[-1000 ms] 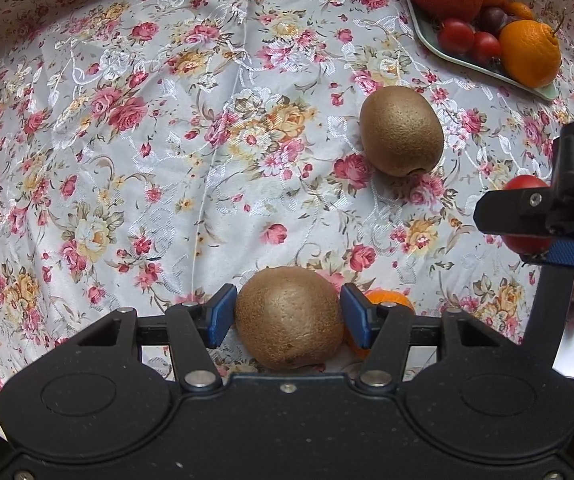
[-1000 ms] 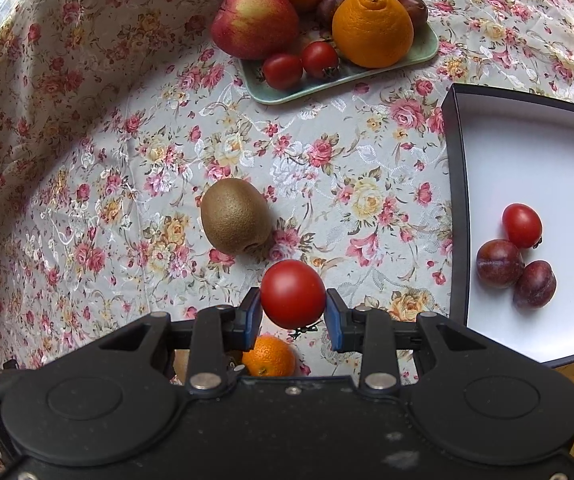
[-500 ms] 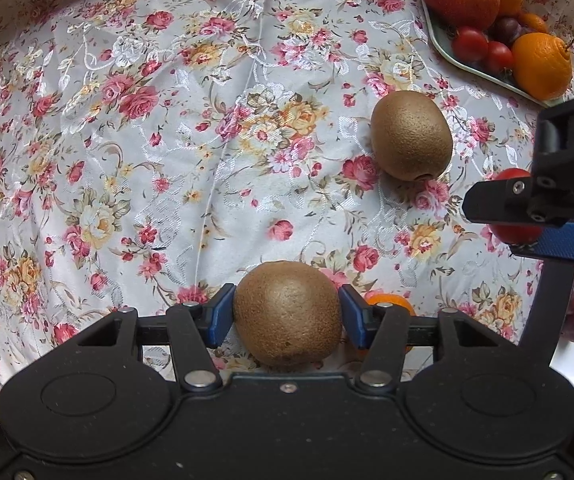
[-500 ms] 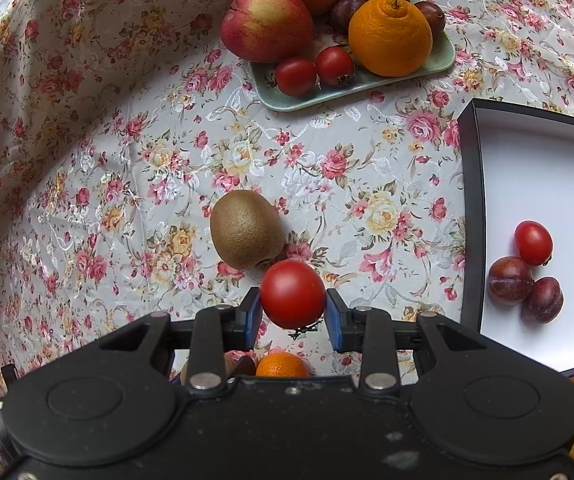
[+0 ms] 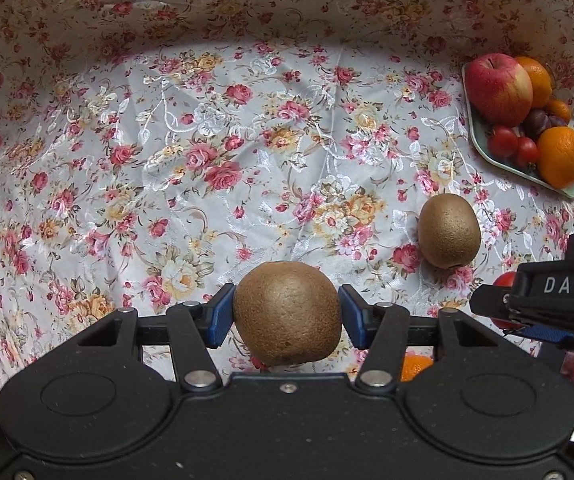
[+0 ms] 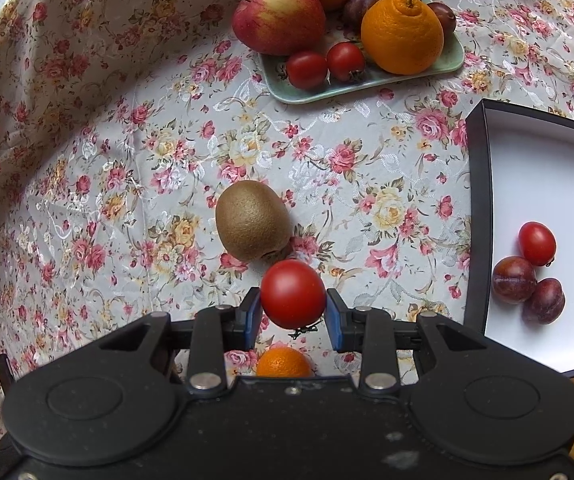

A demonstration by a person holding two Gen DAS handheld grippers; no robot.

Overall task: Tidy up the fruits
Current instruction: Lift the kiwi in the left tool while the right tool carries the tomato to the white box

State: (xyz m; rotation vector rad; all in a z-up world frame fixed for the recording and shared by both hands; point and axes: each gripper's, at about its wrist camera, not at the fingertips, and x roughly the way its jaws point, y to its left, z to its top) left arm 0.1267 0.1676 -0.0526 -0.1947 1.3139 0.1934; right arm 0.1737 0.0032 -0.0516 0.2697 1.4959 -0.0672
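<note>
We hold a brown kiwi point(image 5: 287, 312) in the left tool point(image 5: 286, 315), pinched between its two blue pads point(image 5: 219, 316), raised above the floral cloth on the table point(image 5: 191, 184). In the right tool point(image 6: 293, 312) we hold a red tomato point(image 6: 293, 294), its pads pressed against both sides of the fruit, with the green stem end hanging below.

A second kiwi point(image 6: 253, 221) lies on the cloth just beyond the tomato and a little to the left; from the left wrist it sits ahead and to the right point(image 5: 449, 232), near the right tool point(image 5: 543, 304), which enters that view from the right edge with the tomato point(image 5: 505, 280) mostly hidden behind it.

Only the right wrist view lets us see the white tray with the dark rim point(image 6: 477, 184) properly: inside it lie a cherry tomato point(image 6: 537, 242) and two dark plums point(image 6: 514, 279) touching each other. The left wrist view catches just a sliver of that tray at the lower right.

A small orange point(image 6: 283, 362) rests on the cloth directly beneath the right tool; the left view shows it partly hidden behind the left tool's body point(image 5: 415, 368).

Farther off, a pale green plate point(image 6: 367, 80) carries an apple point(image 6: 279, 14), a large knobbed orange point(image 6: 402, 34), two cherry tomatoes point(image 6: 307, 69) and more fruit behind.
</note>
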